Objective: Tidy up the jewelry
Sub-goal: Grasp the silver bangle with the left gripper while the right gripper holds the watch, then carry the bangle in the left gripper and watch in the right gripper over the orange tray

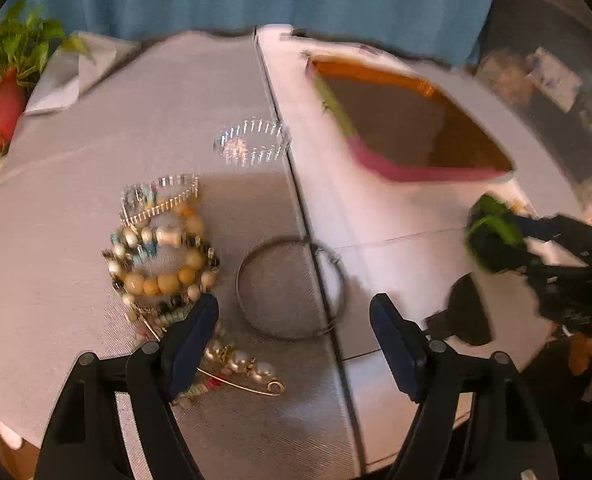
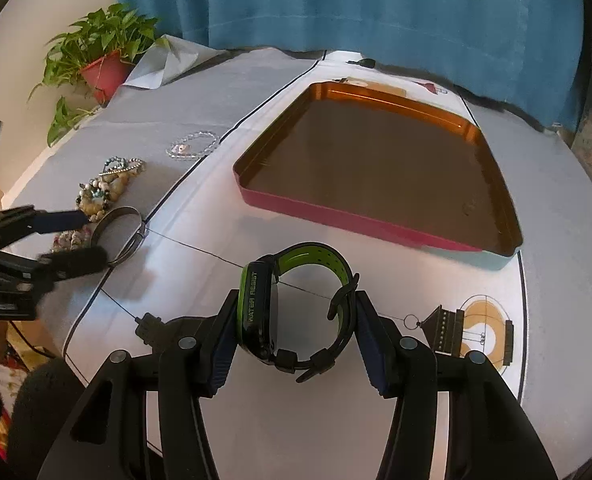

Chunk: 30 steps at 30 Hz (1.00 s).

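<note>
Green-and-black watch (image 2: 296,304) is sitting clamped in the right hand-held gripper (image 2: 292,340) short of the bare tray (image 2: 379,224), while the left hand-held gripper (image 1: 294,344) is hovering wide over a bangle (image 1: 292,288), bracelets (image 1: 164,248) still waiting on the counter (image 1: 76,184).

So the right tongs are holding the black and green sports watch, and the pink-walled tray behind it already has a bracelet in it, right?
Not quite: in the right wrist view the pink-walled tray is empty. The right tongs do hold the black and green sports watch.
</note>
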Available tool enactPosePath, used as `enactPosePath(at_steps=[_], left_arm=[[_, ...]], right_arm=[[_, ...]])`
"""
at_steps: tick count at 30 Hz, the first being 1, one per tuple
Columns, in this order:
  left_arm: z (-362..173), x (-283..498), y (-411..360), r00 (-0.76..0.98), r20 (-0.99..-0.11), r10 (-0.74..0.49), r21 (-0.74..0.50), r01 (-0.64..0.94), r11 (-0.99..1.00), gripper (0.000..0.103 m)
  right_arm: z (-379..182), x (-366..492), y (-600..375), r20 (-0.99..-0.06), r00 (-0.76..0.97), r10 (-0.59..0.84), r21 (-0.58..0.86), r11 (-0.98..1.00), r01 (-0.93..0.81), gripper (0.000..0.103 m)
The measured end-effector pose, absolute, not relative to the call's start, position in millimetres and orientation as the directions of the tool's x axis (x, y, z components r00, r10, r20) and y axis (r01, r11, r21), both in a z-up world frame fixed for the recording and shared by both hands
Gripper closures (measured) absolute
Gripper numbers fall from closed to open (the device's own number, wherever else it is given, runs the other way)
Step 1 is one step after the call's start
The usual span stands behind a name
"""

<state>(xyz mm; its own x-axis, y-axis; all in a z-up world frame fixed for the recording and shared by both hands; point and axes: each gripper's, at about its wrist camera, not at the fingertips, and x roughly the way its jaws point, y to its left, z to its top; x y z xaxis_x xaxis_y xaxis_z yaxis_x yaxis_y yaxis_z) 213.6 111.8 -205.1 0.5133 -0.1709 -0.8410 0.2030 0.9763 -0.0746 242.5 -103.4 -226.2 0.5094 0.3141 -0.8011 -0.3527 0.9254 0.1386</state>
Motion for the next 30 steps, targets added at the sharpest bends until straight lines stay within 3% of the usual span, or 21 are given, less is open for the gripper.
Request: enactPosePath(at_steps=[4, 5, 7, 12, 14, 19, 22, 26, 28, 30], left_arm=[[-211.4, 219.5, 101.2, 0.486, -0.862, -0.143, -0.046, 0.206, 0.978, 0.03], [-210.5, 219.7, 102.1, 0.487, -0.86, -0.152, -0.058, 0.203, 0.978, 0.038], [-210.5, 221.4, 99.6, 0.482, -0.864, -0.142, -0.046, 0.205, 0.978, 0.042], [-213.8, 230.2, 92.2, 0.494, -0.861, -0.121, -0.017, 0.21, 0.978, 0.036], [-213.2, 229.3, 91.3, 0.514, -0.849, -0.12, -0.015, 0.204, 0.979, 0.044], [-211.2, 220.5, 86.1, 0.507, -0.848, -0.157, -0.059, 0.203, 0.977, 0.044], [-213.0, 213.4, 76.5, 0.526, -0.844, -0.105, 0.008, 0.208, 0.978, 0.041], [-215.9, 210.5, 77.0, 0.557, -0.826, -0.087, 0.006, 0.163, 0.987, 0.035], [-215.8, 208.2, 77.5, 0.572, -0.816, -0.085, -0.002, 0.145, 0.989, 0.044], [-213.7, 208.5, 76.2, 0.561, -0.824, -0.076, 0.0, 0.134, 0.991, 0.045]], right_arm=[[-229.6, 242.6, -110.2, -0.793, 0.508, 0.338, 0.185, 0.927, -0.327, 0.045], [-230.7, 242.5, -112.6, -0.787, 0.509, 0.348, 0.203, 0.926, -0.318, 0.045], [-232.7, 242.0, -117.6, -0.778, 0.512, 0.364, 0.23, 0.924, -0.306, 0.044], [-239.0, 239.8, -117.4, -0.774, 0.515, 0.37, 0.235, 0.922, -0.308, 0.04], [-239.4, 241.0, -117.6, -0.768, 0.521, 0.372, 0.239, 0.922, -0.306, 0.04], [-240.4, 240.8, -122.8, -0.757, 0.521, 0.395, 0.261, 0.913, -0.312, 0.047], [-241.1, 238.1, -128.6, -0.755, 0.517, 0.402, 0.266, 0.91, -0.319, 0.046], [-241.2, 239.4, -126.8, -0.764, 0.524, 0.376, 0.225, 0.917, -0.329, 0.04], [-241.9, 238.8, -124.6, -0.763, 0.535, 0.363, 0.202, 0.92, -0.337, 0.04], [-242.1, 237.4, -126.5, -0.755, 0.546, 0.364, 0.207, 0.922, -0.329, 0.043]])
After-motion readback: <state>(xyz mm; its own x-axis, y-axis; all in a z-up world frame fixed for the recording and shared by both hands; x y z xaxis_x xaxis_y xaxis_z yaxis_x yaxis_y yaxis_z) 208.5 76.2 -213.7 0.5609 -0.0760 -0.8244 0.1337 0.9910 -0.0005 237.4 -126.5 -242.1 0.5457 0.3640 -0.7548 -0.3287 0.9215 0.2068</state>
